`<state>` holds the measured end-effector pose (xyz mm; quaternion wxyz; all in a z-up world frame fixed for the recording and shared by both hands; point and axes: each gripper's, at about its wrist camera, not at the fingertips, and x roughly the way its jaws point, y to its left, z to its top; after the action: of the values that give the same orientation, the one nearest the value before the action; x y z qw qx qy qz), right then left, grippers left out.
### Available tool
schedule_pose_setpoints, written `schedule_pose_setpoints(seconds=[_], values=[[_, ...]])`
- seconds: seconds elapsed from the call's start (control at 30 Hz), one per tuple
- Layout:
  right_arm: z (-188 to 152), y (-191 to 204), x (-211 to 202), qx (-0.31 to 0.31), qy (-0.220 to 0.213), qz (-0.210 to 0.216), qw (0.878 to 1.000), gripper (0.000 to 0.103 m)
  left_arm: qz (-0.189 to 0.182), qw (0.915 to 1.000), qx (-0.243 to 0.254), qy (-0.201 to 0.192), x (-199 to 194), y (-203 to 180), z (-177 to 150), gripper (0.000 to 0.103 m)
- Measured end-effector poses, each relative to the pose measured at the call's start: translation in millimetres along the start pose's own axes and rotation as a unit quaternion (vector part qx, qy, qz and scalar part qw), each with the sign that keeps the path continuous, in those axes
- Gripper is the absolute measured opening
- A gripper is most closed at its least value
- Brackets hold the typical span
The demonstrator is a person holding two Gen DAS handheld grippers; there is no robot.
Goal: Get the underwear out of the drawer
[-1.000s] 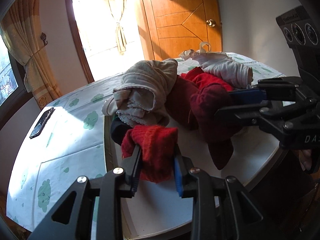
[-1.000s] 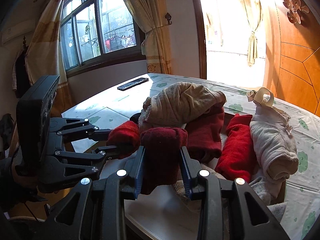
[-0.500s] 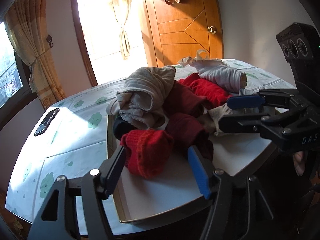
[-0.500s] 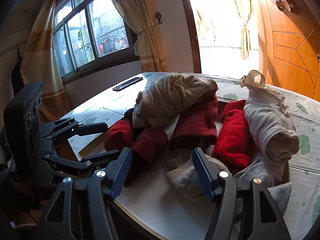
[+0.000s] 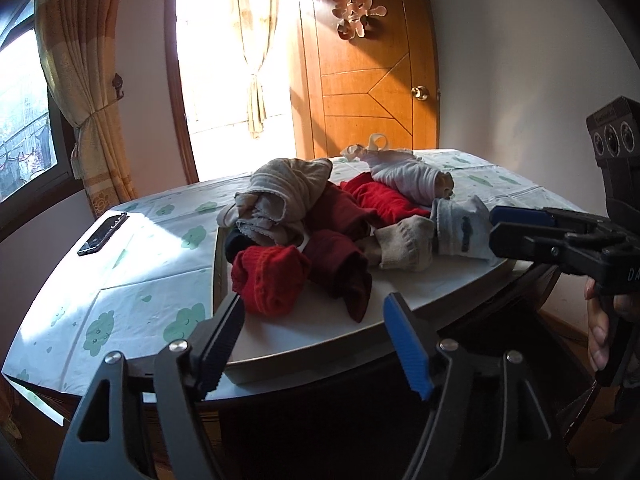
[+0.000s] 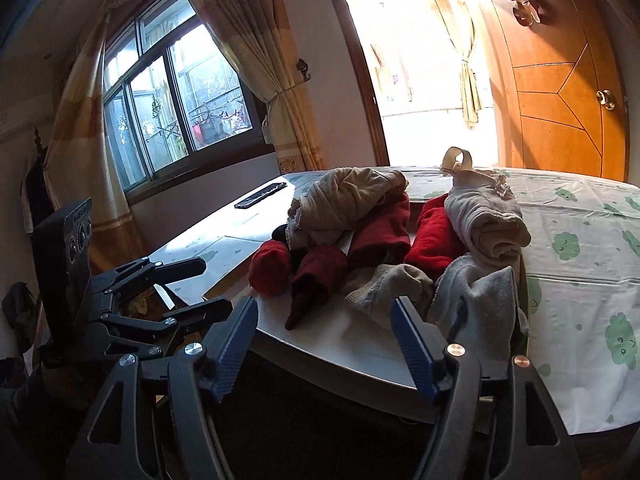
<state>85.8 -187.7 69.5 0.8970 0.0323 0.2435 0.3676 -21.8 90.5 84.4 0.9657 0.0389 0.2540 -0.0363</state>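
both grippers, left gripper (image 5: 314,344) and right gripper (image 6: 326,344), have just been opening, jaws wide and empty; rolled bright red knit underwear (image 5: 270,280) lies at twelve o'clock in the shallow white drawer (image 5: 304,354), so regrip mid-roll, lift clear.

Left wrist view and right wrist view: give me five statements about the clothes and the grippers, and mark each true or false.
1. The left gripper is clamped on the bright red bundle. False: its jaws have just been opening, stand apart, and nothing is between them.
2. The right gripper holds nothing. True; its jaws have also just been opening.
3. A dark phone lies on the patterned cloth, apart from the clothes. True.
4. The beige bundle lies under the dark red pieces. False: it sits on top of the pile.
5. The wooden door behind the table is shut. True.
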Motion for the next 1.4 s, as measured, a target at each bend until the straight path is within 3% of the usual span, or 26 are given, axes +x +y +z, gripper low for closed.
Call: schedule_pose_setpoints(seconds=[0.4,0.77,1.4], values=[[-5.7,22.6,-36.2,-0.025,-0.044,-0.015,0.999,0.076,0.003,0.9998,-0.004,-0.018,-18.7,-7.4,-4.1,0.081],[-6.4,26.8,-45.2,-0.027,-0.058,-0.014,0.998,0.077,0.013,0.9996,-0.007,-0.023,-22.9,-10.0,-4.8,0.098],[-3.6,34.8,-51.4,-0.041,-0.07,-0.012,0.997,0.078,0.014,0.9997,-0.012,-0.018,-24.1,-11.1,-0.8,0.1]])
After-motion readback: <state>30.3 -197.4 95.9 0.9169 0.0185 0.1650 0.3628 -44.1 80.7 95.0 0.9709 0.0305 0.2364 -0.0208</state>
